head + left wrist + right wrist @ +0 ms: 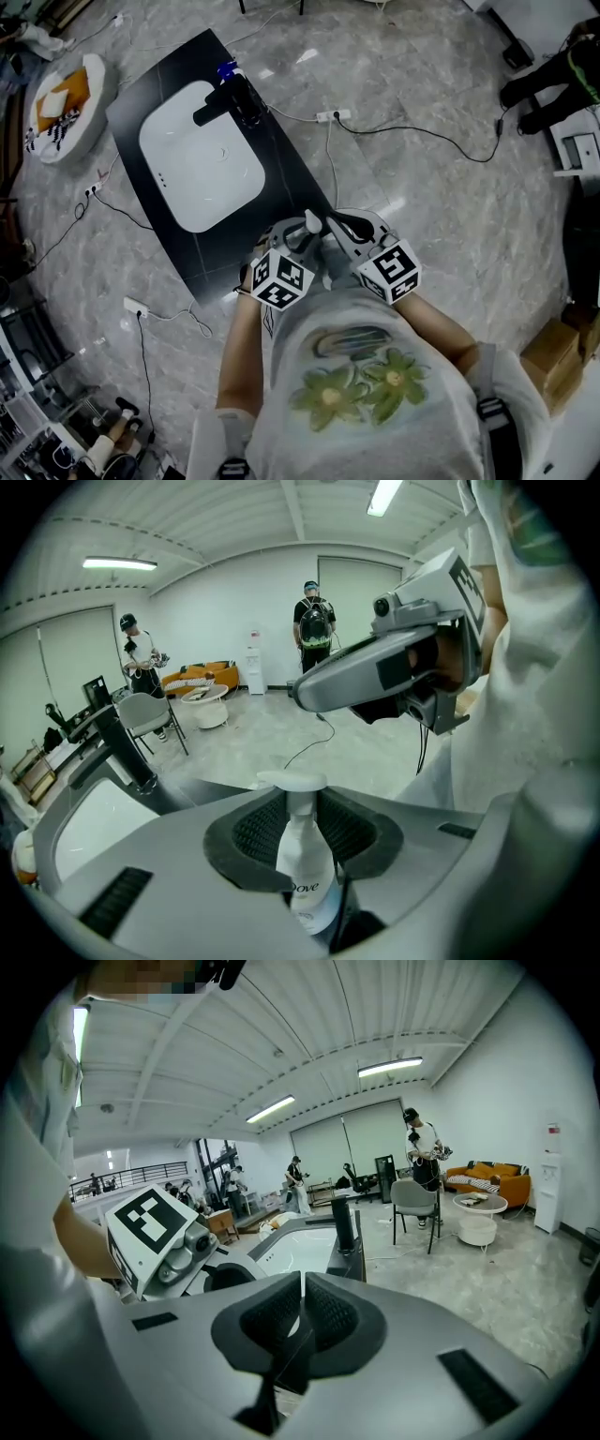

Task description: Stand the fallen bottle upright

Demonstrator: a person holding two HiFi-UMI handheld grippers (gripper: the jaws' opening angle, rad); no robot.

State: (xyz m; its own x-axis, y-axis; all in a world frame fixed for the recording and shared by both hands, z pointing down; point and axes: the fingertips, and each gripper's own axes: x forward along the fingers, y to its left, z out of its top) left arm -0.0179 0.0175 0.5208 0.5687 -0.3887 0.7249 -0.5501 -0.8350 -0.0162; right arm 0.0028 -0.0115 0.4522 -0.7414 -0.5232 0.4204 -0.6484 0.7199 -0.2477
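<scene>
My left gripper (305,819) is clamped on the body of the white pump bottle (307,869), pump head pointing away from me, ready to tip upright. It seems lifted clear of the black counter (281,178) by the sink (155,141). My right gripper (302,1312), jaws together and empty, hangs beside it

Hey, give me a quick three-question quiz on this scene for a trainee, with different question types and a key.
1. True or false: the right claw stands wide open.
2. What is the left claw shut on? A. a sponge B. a white pump bottle C. a mug
3. Fill in: the faucet at the white basin is ___ in colour.
Key: 1 false; 2 B; 3 black.
</scene>
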